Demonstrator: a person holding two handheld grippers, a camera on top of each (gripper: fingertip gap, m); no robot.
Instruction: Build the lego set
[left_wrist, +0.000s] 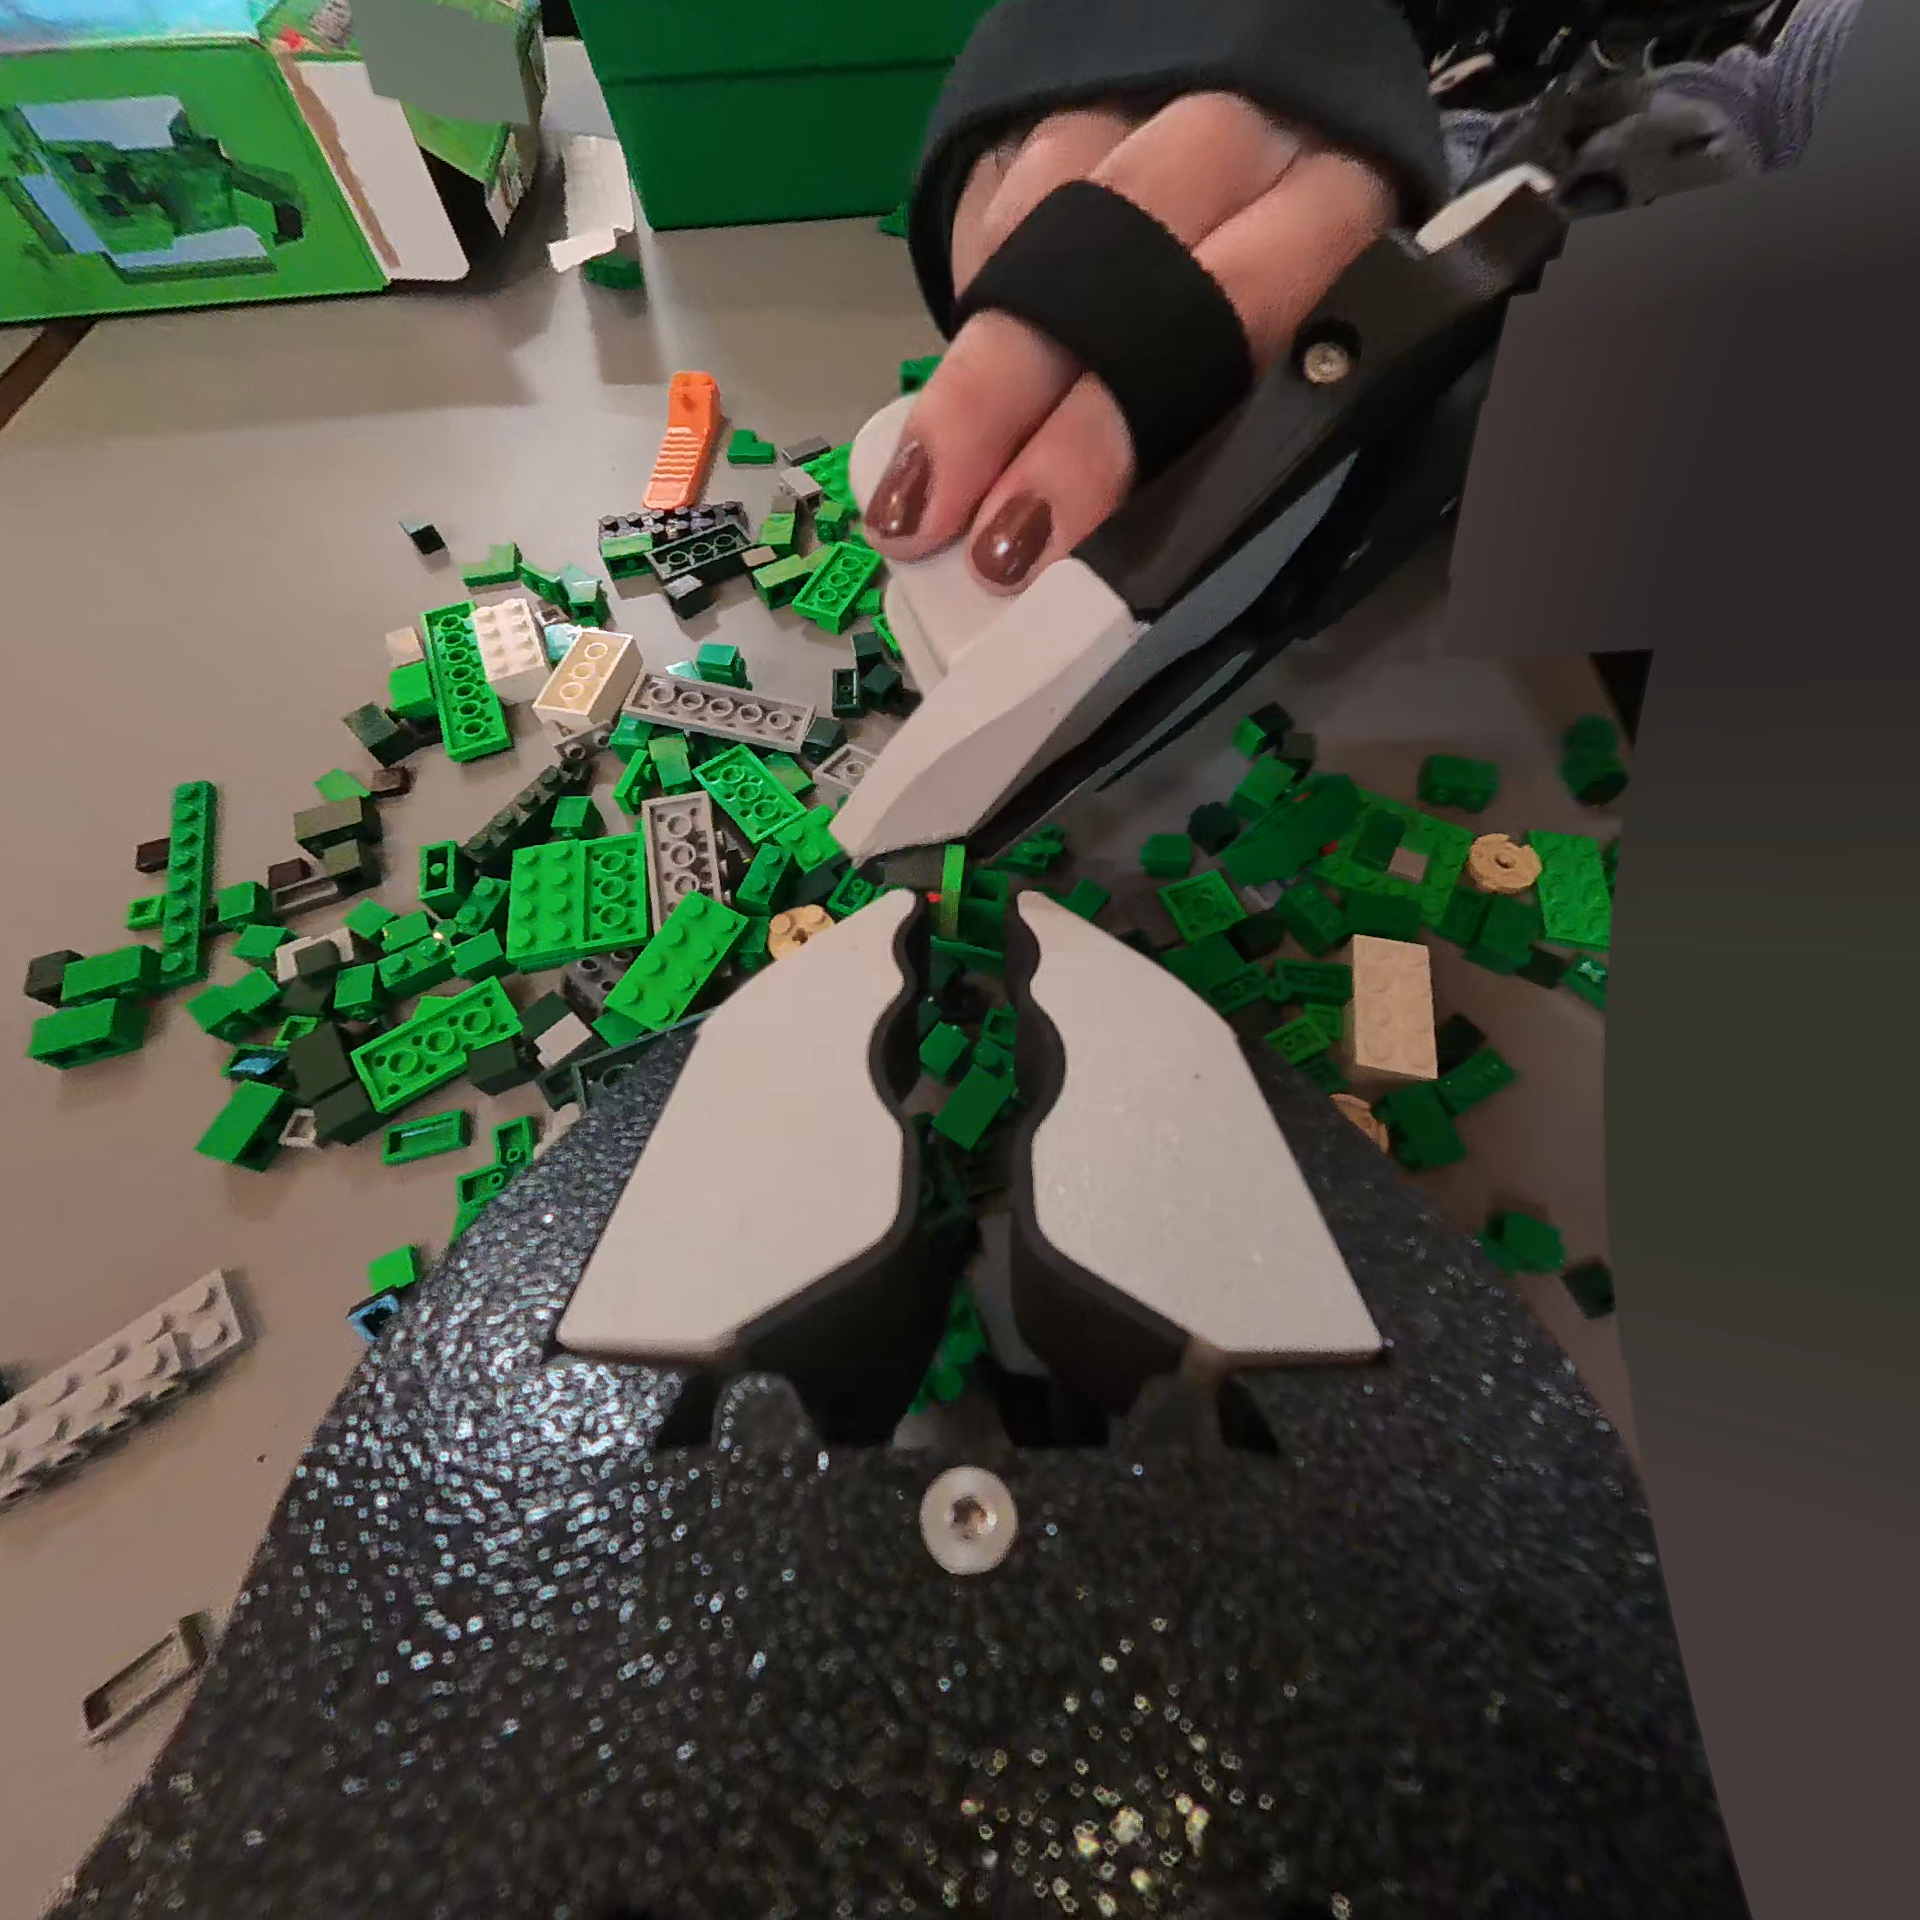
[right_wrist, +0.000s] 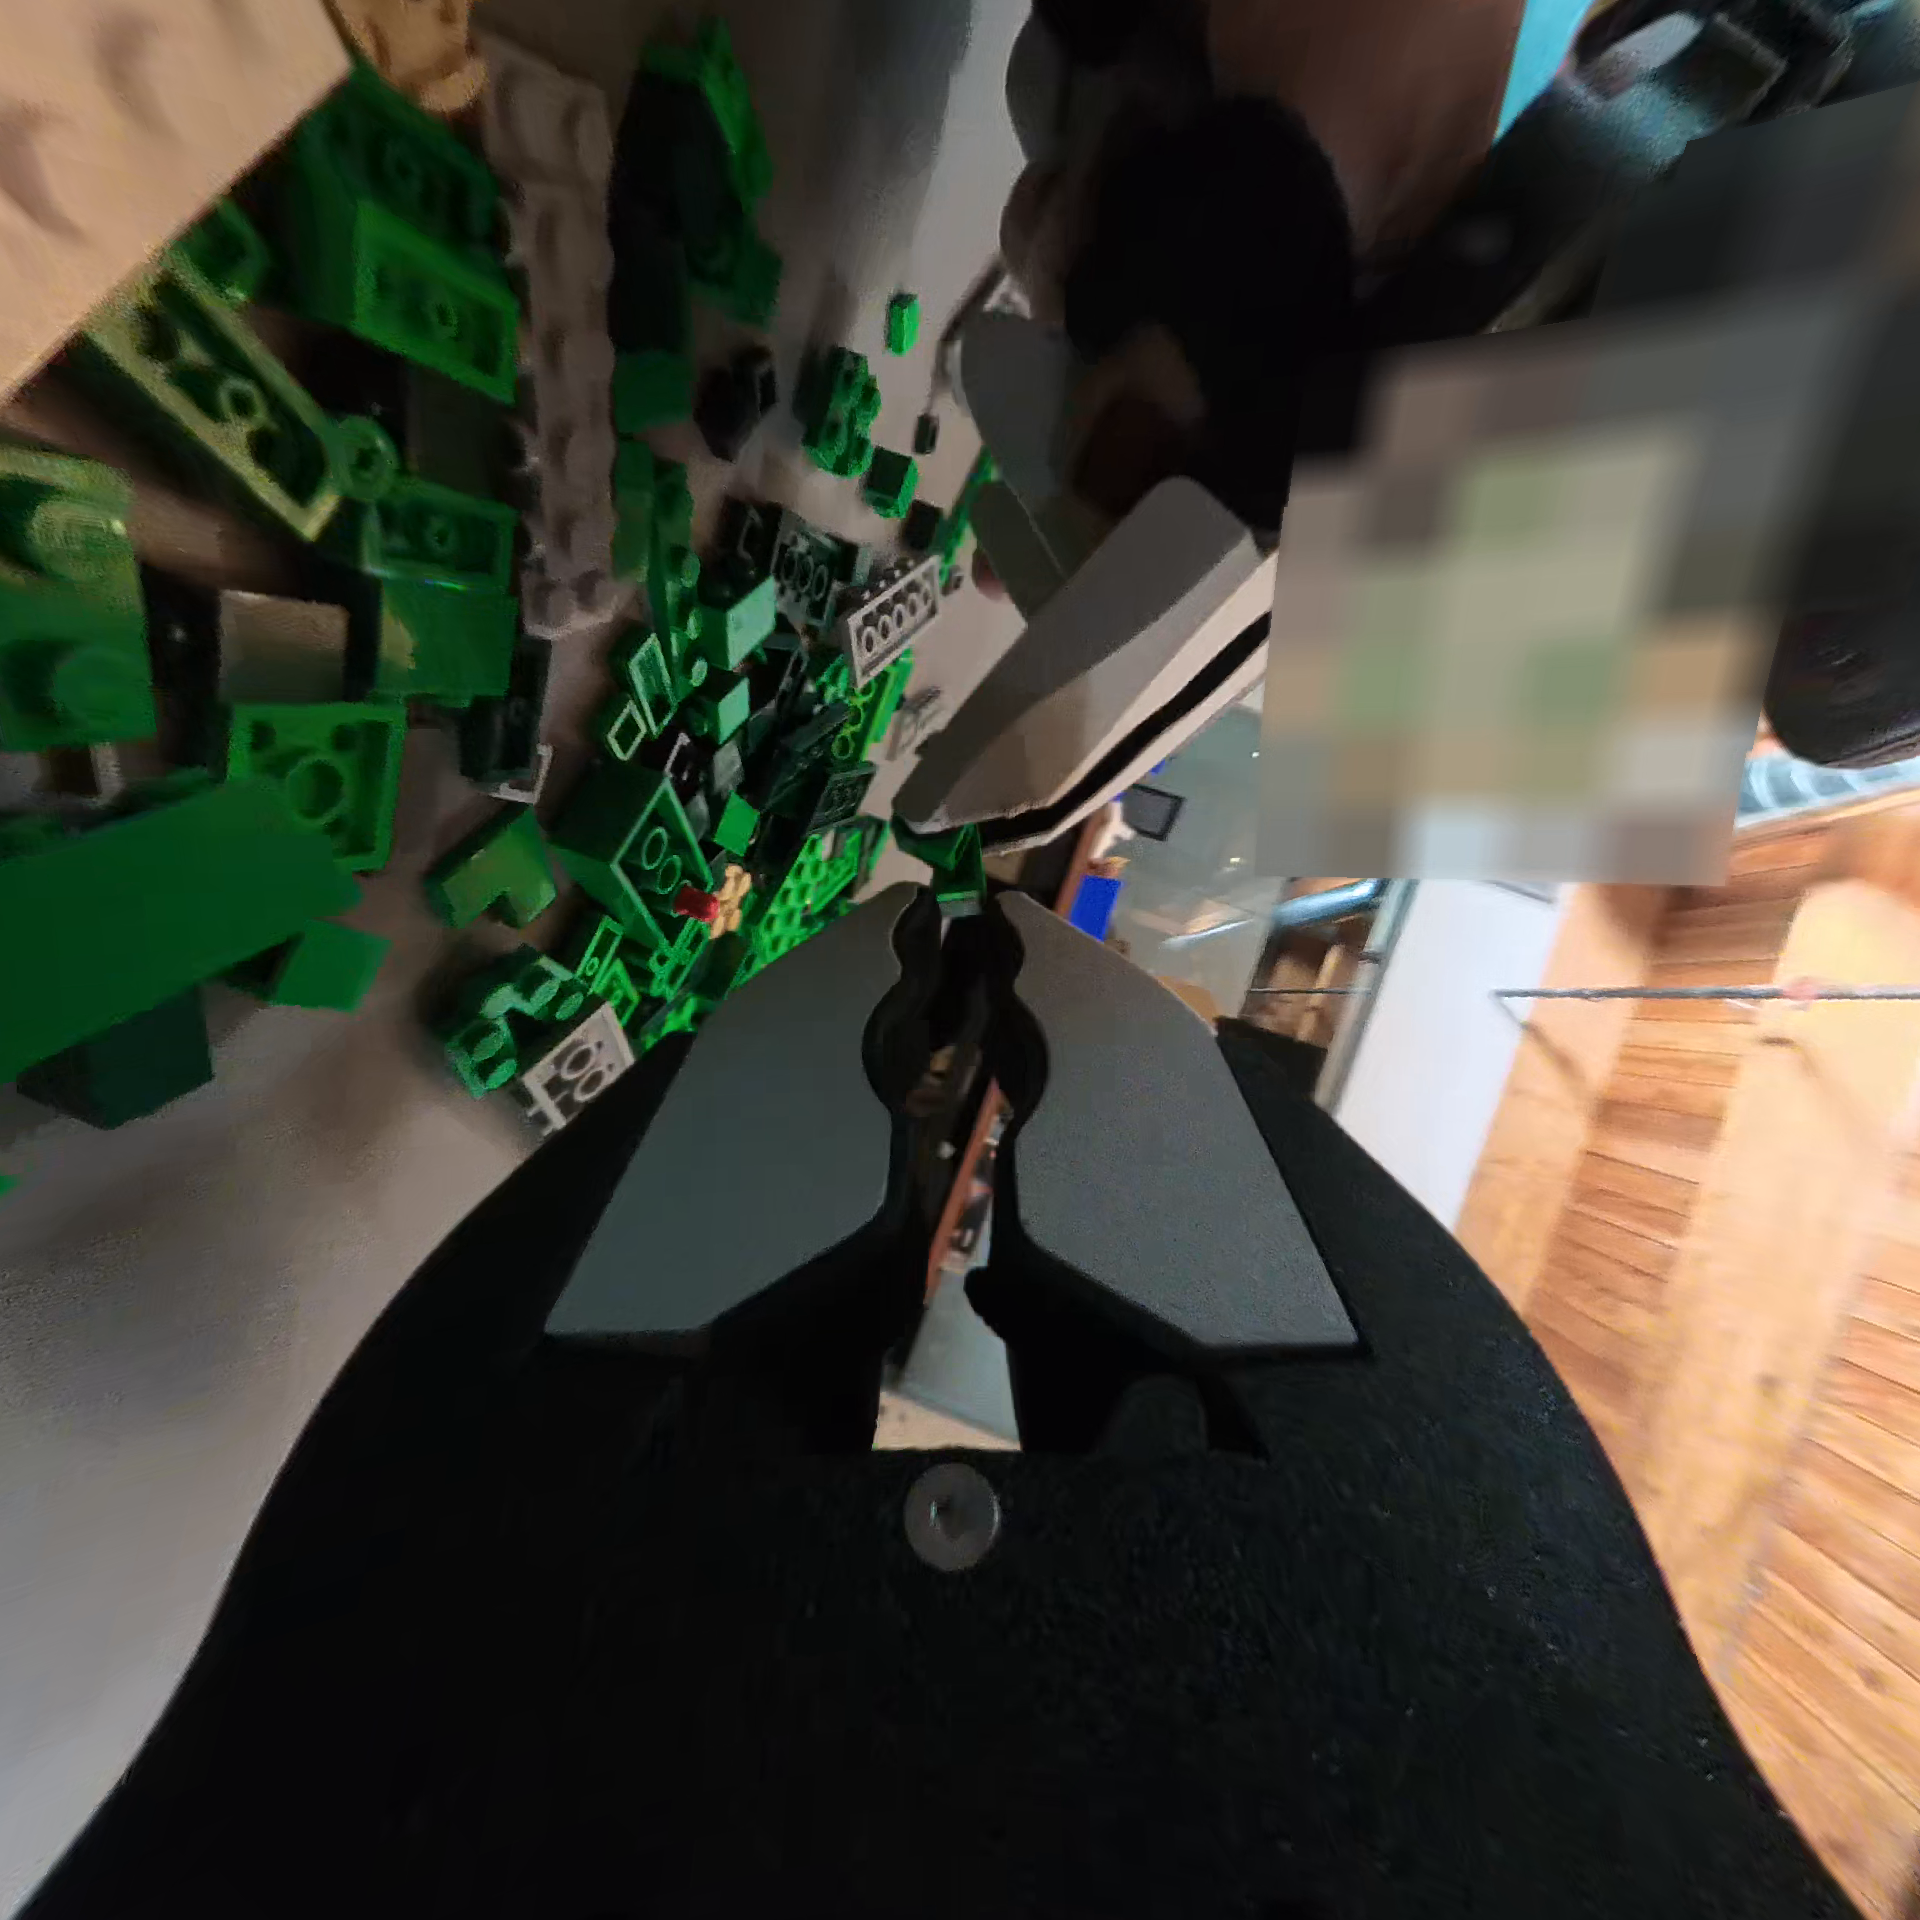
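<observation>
A small green lego piece stands upright between the fingertips of my left gripper, which is nearly shut on it above the brick pile. My right gripper, held by a hand, comes in from the upper right, and its closed tips meet the same piece. In the right wrist view the green piece sits between the tips of my right gripper. There the left gripper touches the piece from above. How the piece is shared between the two grippers is hard to tell.
Loose green, grey and white bricks lie spread on the grey table. There are also an orange brick separator, a tan brick and a grey plate. A green set box and a green bin stand at the back. Wooden floor shows beyond the table edge. My left and right fingertips are right by each other. From either gripper's tips it is about 15 cm to the grey plate.
</observation>
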